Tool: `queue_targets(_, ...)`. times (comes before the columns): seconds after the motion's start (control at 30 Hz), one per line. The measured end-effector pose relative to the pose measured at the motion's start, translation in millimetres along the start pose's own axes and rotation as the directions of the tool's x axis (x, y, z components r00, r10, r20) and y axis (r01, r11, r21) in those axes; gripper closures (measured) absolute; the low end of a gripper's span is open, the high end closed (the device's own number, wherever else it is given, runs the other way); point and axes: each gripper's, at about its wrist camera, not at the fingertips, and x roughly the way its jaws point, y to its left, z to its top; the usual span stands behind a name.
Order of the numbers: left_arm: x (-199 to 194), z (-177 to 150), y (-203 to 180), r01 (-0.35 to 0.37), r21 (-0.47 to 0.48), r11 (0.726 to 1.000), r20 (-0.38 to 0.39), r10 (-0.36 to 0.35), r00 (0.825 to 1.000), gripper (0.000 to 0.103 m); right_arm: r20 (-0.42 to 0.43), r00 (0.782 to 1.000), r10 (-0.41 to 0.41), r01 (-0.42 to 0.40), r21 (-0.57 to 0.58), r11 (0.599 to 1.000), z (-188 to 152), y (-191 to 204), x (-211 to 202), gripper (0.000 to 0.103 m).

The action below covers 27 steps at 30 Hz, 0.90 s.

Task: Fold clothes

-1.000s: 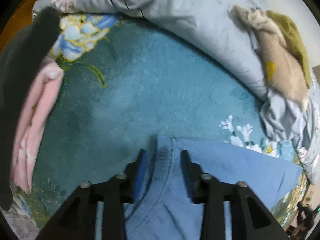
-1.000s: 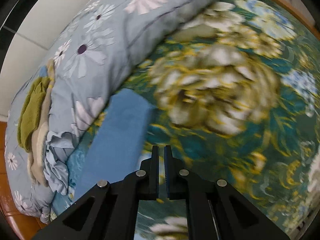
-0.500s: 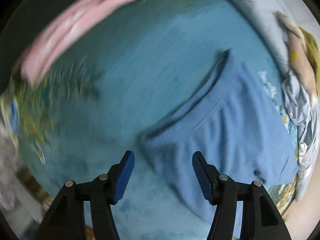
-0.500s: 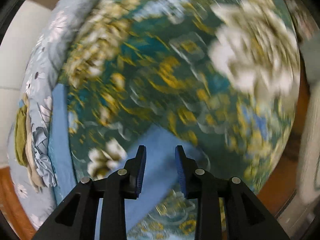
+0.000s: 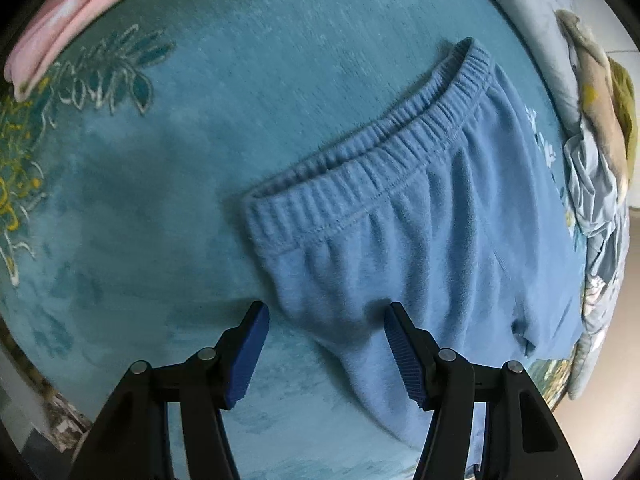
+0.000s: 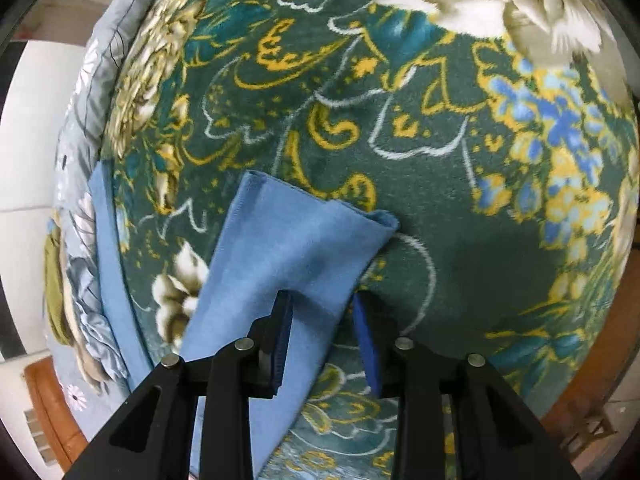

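Trousers (image 5: 420,240) lying flat on bed blanket (image 5: 200,160); folded garment (image 5: 60,20) sitting at its far left edge; quilt (image 5: 532,20) with a cloth heap (image 5: 600,92) lying along the right.

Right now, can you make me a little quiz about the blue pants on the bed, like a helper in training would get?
1. True or false: the left tool is squeezing the blue pants.
2. Which part lies in front of the left tool? A) stretchy waistband B) a zipper C) a button
3. What does the leg end by the right tool lie on?

Key
1. False: its pads stand apart, cloth between them.
2. A
3. The flowered blanket.
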Motion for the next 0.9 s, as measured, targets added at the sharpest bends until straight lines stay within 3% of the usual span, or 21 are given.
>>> queue_targets(0.03,-0.1,0.6,0.0,0.009,-0.006,1.0,0.003,-0.009,1.0,0.041,0.002,1.0,0.012,-0.012,0.004,1.0,-1.1,0.9,0.1,0.07)
queue_targets(0.07,-0.3,1.2,0.0,0.019,-0.012,1.0,0.007,-0.019,1.0,0.047,0.004,1.0,0.024,-0.024,0.007,1.0,-2.1,1.8,0.2,0.077)
queue_targets(0.13,-3.1,4.4,0.7,0.044,-0.031,0.999,0.013,-0.044,0.999,0.062,0.0,0.998,0.06,-0.06,0.024,0.998,-3.6,4.6,0.2,0.098)
queue_targets(0.23,-10.6,10.1,0.0,0.043,-0.04,0.998,0.027,-0.042,0.999,0.088,0.013,0.996,0.092,-0.092,0.004,0.996,-4.7,16.1,-8.2,0.098)
queue_targets(0.33,-24.9,14.5,-1.9,0.054,-0.033,0.998,0.047,-0.052,0.998,0.097,0.03,0.991,0.133,-0.132,-0.025,0.991,-2.3,28.3,-25.8,0.099)
queue_targets(0.63,-93.8,15.4,-15.5,0.182,0.029,0.983,0.064,-0.184,0.981,0.098,0.061,0.959,0.277,-0.268,-0.118,0.956,-5.3,76.4,-88.2,0.099)
queue_targets(0.77,-120.3,27.8,-38.8,0.249,0.047,0.967,0.077,-0.252,0.965,0.098,0.044,0.944,0.327,-0.311,-0.217,0.925,9.7,134.9,-96.7,0.099)
queue_targets(0.9,-122.4,41.7,-69.6,0.308,-0.005,0.951,0.103,-0.306,0.947,0.098,0.027,0.944,0.33,-0.308,-0.29,0.906,33.4,202.1,-80.6,0.099)
